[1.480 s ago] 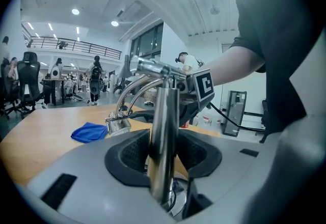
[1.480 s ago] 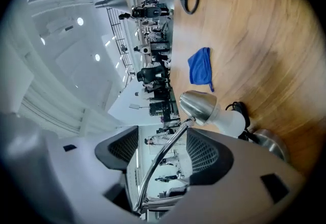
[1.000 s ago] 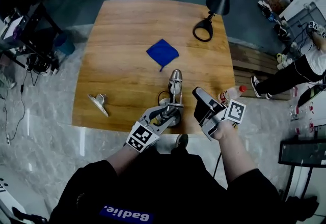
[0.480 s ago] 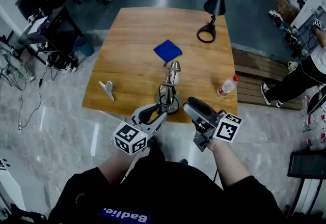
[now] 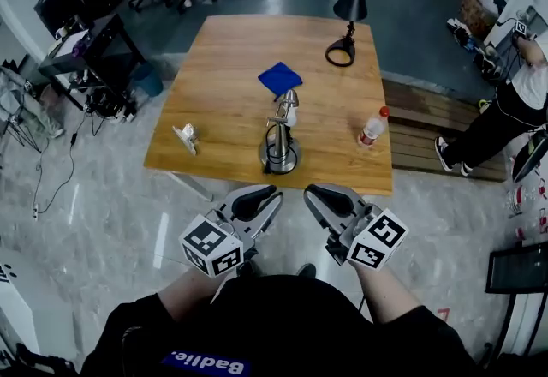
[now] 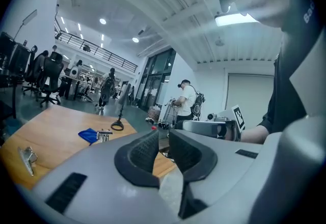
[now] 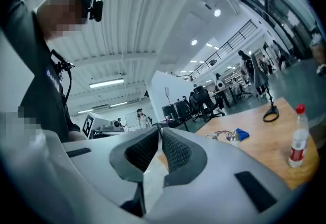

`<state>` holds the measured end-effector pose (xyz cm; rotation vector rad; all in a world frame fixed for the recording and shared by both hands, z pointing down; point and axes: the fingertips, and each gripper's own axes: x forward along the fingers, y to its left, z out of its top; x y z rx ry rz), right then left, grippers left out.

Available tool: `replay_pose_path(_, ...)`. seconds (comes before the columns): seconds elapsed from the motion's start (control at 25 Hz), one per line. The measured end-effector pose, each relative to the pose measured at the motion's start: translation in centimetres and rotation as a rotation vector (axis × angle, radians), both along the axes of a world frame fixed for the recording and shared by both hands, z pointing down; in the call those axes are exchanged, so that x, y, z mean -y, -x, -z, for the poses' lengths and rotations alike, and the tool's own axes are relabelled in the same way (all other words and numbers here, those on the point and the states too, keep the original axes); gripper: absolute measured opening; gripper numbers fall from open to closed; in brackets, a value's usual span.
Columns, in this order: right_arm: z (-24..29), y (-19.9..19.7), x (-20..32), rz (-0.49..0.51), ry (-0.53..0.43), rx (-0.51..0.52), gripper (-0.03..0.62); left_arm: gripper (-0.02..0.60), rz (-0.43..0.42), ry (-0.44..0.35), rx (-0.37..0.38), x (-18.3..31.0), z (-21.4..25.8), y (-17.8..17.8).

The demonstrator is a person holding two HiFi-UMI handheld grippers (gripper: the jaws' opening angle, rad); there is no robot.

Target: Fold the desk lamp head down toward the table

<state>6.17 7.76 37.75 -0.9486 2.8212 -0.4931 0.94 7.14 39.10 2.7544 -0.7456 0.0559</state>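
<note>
A silver desk lamp (image 5: 281, 140) stands on a round base near the middle of the wooden table (image 5: 223, 50), its head toward the blue cloth (image 5: 280, 78). Both grippers hang off the table's near edge, well short of the lamp and touching nothing. My left gripper (image 5: 270, 194) is closing; a narrow gap still shows between its empty pads (image 6: 145, 149). My right gripper (image 5: 312, 192) is closing too, its pads (image 7: 175, 150) almost meeting at the tips with nothing between. The lamp (image 6: 103, 135) is small in the left gripper view and shows as lamp (image 7: 226, 136) in the right gripper view.
A black desk lamp (image 5: 349, 7) stands at the table's far right corner. A plastic bottle (image 5: 370, 127) with a red cap lies near the right edge, a metal clip (image 5: 186, 137) near the left edge. Office chairs and desks stand at the back left; a person (image 5: 505, 110) is at the right.
Both grippers have drawn back from the silver lamp, toward me and off the table's near edge, and risen. Their jaws have narrowed. The lamp stays where it was.
</note>
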Motion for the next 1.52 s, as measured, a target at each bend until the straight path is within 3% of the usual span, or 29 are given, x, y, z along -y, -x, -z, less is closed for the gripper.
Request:
replay_pose_path(0.2,2.0,2.9,-2.9,-0.017,-0.099,-0.071,0.011,0.009,-0.057,-0.049,-0.018,-2.6,2.1,1.8)
replay_pose_path(0.48,2.1,5.8,-4.8,-0.045,-0.193,-0.215,0.006,0.008,-0.111,-0.061,-0.017,-4.1,2.3,3.3)
replay_pose_path(0.84,1.2,6.1,-4.3,-0.092,-0.174,-0.255,0.006,0.008,-0.128,-0.041,-0.017,-3.5,1.6,3.8)
replay_pose_path(1.52,1.0,6.8,-4.3,-0.076,-0.158,-0.257,0.006,0.008,-0.121,-0.024,-0.013,-3.7,1.1,4.3)
